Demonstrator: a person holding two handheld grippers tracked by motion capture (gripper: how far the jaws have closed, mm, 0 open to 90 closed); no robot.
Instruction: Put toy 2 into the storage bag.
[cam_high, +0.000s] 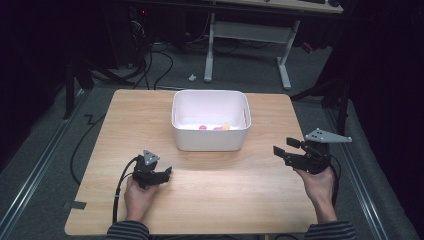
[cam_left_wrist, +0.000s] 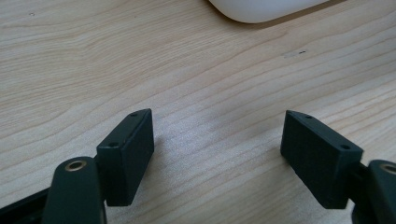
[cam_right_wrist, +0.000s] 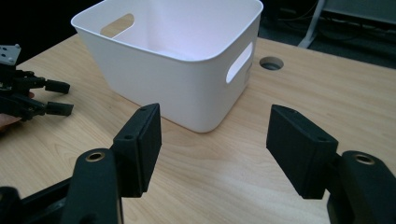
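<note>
Both the left gripper (cam_high: 166, 173) at lower left and the right gripper (cam_high: 278, 150) at centre right hold their jaws apart, empty, flanking the white bin (cam_high: 211, 137) at the table's (cam_high: 210, 200) centre.

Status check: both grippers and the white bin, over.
Left gripper open, empty, low over table. Right gripper open, empty, facing white bin. Small pieces inside bin. Nothing between.
</note>
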